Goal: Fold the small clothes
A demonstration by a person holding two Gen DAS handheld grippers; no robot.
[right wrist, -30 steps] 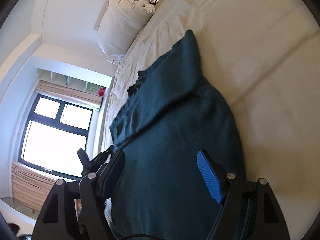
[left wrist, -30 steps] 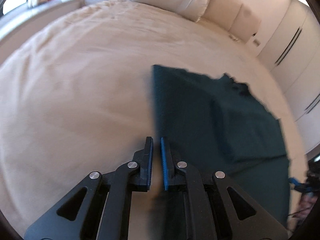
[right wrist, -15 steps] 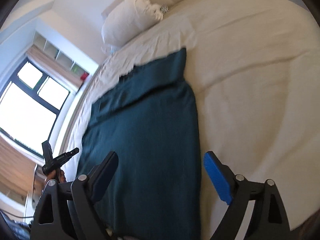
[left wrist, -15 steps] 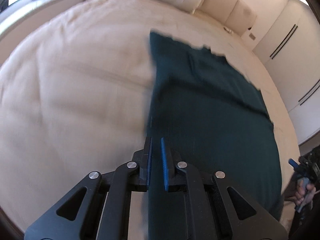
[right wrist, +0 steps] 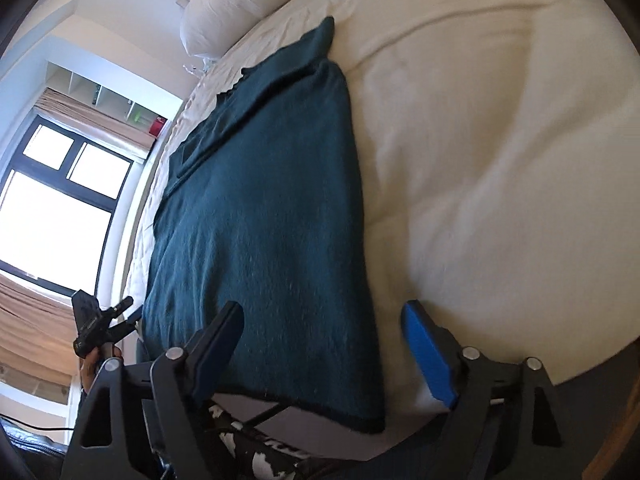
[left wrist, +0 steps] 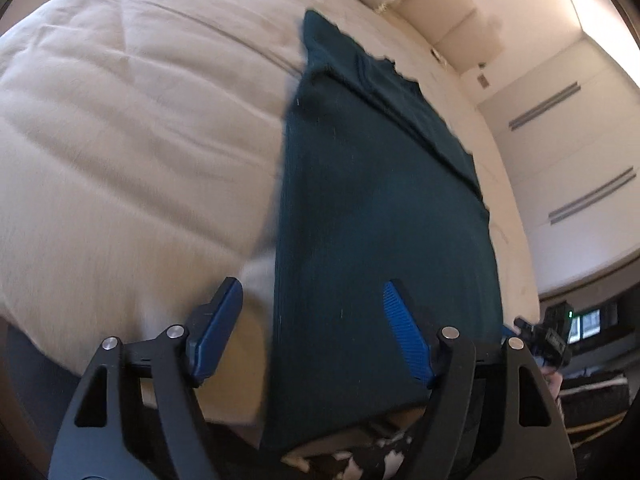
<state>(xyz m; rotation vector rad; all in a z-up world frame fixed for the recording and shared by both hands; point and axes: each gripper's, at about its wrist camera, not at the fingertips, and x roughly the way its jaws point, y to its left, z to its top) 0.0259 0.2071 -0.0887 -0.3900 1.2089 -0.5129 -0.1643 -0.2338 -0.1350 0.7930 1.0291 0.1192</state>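
Cream quilted bedding (left wrist: 132,128) covers a wide bed, its soft surface creased in shallow folds, with a plump white pillow (right wrist: 236,4) at the head end. Dark teal knitted garment (left wrist: 372,232), long and roughly rectangular with a fine ribbed texture, lies flat along the bed; its near hem hangs just over the bed's foot edge, and its far end bears a folded-over layer with a ragged outline. Left gripper (left wrist: 316,336), black-framed with blue ridged pads, hovers above the garment's near left corner, fingers spread wide and clasping nothing. Right gripper (right wrist: 324,348) hovers above the near right corner, fingers likewise wide apart.
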